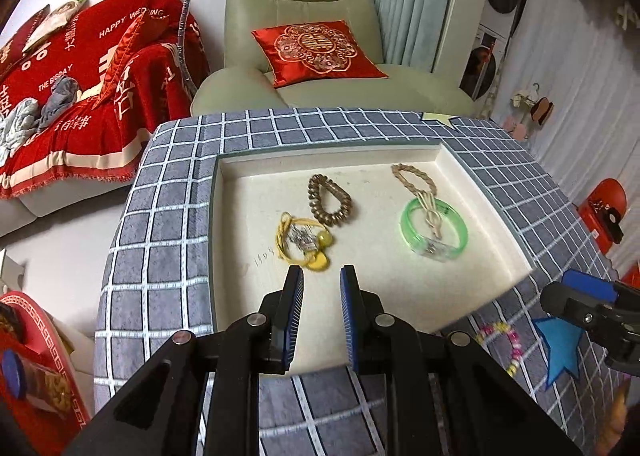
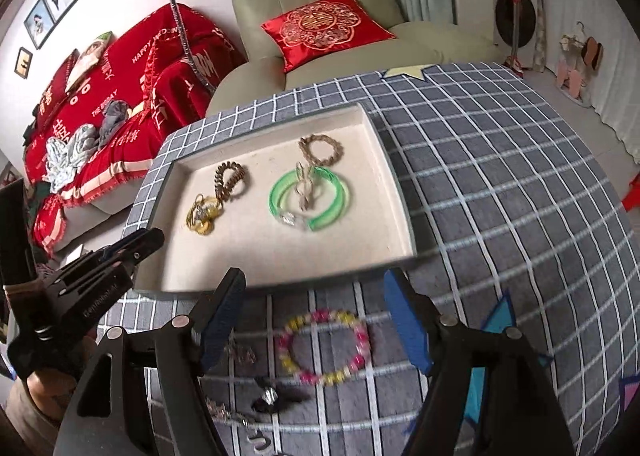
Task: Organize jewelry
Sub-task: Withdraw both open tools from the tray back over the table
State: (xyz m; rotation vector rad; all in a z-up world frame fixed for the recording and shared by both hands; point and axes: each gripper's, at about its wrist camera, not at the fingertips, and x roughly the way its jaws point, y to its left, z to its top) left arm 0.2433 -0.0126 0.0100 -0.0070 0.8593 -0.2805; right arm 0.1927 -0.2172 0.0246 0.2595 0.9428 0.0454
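Red throw reads "HAPPY WEDDING"; left tongs nearly closed, empty, right tongs spread wide.

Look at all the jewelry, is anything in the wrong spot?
Yes. The pink and yellow bead bracelet lies on the checked cloth, outside the tray, with a few small dark pieces beside it. The other jewelry already sits inside the tray.
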